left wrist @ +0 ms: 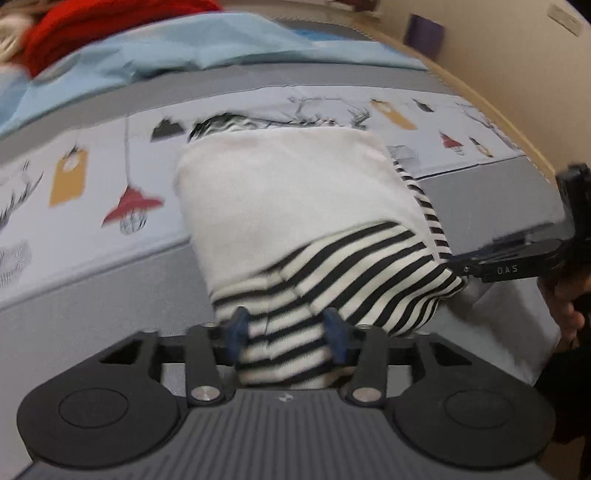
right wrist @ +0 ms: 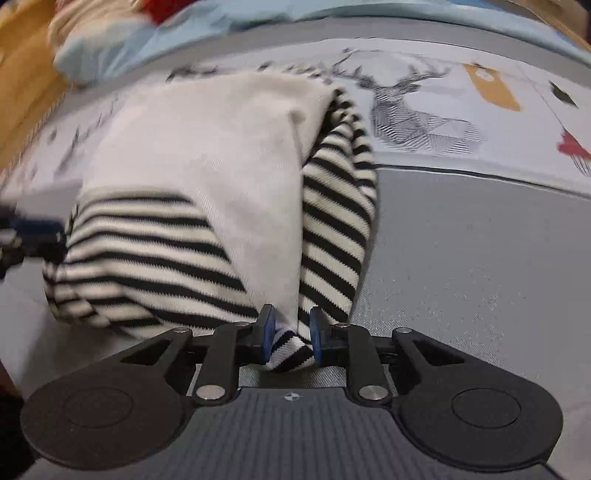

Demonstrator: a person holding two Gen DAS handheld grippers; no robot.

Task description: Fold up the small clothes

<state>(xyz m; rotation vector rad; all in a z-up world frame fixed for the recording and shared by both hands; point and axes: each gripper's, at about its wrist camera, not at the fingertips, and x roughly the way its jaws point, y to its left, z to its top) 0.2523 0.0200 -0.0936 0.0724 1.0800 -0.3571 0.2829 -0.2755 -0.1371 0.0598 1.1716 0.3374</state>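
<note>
A small garment, cream with black-and-white striped sleeves (left wrist: 288, 206), lies on the bed and also shows in the right wrist view (right wrist: 207, 177). My left gripper (left wrist: 286, 332) is shut on its near striped edge. My right gripper (right wrist: 288, 338) is shut on another striped corner of the garment; it shows in the left wrist view (left wrist: 458, 266) at the garment's right side. The near edge is lifted off the bed between the two grippers. The left gripper appears at the left edge of the right wrist view (right wrist: 33, 236).
The bed has a grey and white cover printed with deer, lamps and tags (left wrist: 110, 177). A light blue sheet (left wrist: 166, 48) and a red cloth (left wrist: 92, 22) lie at the back. A wooden bed edge (left wrist: 498, 96) and wall are at the right.
</note>
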